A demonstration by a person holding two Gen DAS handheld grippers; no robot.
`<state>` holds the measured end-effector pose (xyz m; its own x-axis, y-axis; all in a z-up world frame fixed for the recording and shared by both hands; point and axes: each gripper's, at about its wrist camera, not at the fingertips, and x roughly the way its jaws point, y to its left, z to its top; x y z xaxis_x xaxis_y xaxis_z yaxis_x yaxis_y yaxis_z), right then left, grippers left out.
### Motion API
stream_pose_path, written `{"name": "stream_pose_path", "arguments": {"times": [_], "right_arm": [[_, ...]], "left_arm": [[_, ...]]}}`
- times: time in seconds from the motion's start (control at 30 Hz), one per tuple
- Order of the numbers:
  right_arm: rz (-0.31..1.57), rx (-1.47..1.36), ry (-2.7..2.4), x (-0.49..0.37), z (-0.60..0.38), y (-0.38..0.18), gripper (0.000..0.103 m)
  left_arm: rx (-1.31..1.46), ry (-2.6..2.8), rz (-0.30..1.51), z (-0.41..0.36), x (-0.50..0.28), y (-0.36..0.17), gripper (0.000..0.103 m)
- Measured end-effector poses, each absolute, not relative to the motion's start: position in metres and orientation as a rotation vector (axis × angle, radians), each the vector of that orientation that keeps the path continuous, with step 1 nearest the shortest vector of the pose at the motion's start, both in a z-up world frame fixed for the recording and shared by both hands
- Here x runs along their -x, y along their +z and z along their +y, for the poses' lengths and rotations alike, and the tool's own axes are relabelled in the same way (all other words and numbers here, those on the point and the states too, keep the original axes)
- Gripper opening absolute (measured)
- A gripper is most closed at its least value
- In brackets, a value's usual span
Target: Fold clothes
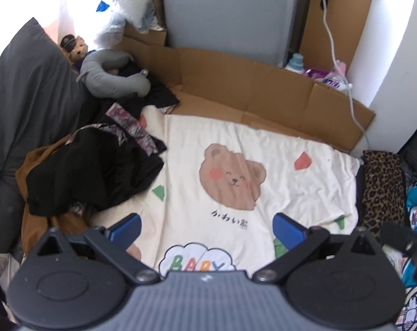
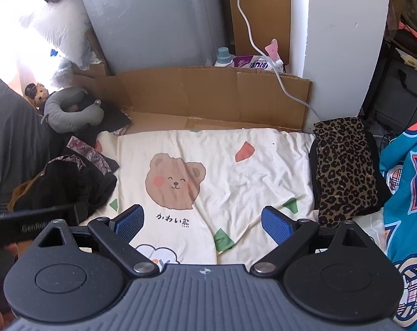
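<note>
Left gripper and right gripper: both spread wide, empty, above the cream bear-print sheet. Unfolded clothes pile sits at the sheet's left edge, black garment on top, brown one beneath. Leopard-print piece on the right edge, possibly already folded.

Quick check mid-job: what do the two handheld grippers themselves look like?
Both match: the left gripper and right gripper have blue textured finger pads on black linkage arms, silver pivot screws, two round black housings and a ribbed grey body. No sleeves visible.
</note>
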<state>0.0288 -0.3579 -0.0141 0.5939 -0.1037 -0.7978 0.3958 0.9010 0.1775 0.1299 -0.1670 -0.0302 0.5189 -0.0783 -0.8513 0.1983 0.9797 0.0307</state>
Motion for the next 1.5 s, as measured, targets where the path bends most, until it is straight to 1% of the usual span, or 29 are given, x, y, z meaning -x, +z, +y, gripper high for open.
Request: {"name": "stream_pose_path", "arguments": {"times": [0.33,0.43,0.6,0.73,0.87,1.5], "right_arm": [[0.920,-0.356,-0.261,-0.029,-0.336,-0.033,0.096],[0.934,-0.339,-0.277,-0.029,-0.326,-0.038,0.096],[0.957,-0.350,-0.275,-0.030,-0.314,-0.048,0.096],[0.979,-0.316,-0.249,-0.035,-0.303,-0.054,0.096],[1.001,-0.293,-0.239,-0.041,-0.296,-0.059,0.096],[1.011,-0.255,-0.280,-0.040,-0.296,-0.060,0.096]], "left_arm": [[-0.102,-0.146,1.031,-0.141,-0.113,-0.037,0.102],[-0.137,-0.134,1.021,-0.138,-0.110,-0.042,0.102],[-0.104,-0.131,1.081,-0.126,-0.110,-0.058,0.102],[-0.137,-0.123,1.107,-0.126,-0.112,-0.072,0.102],[-0.171,-0.135,1.080,-0.131,-0.111,-0.074,0.102],[-0.160,-0.155,1.107,-0.137,-0.109,-0.078,0.102]]}}
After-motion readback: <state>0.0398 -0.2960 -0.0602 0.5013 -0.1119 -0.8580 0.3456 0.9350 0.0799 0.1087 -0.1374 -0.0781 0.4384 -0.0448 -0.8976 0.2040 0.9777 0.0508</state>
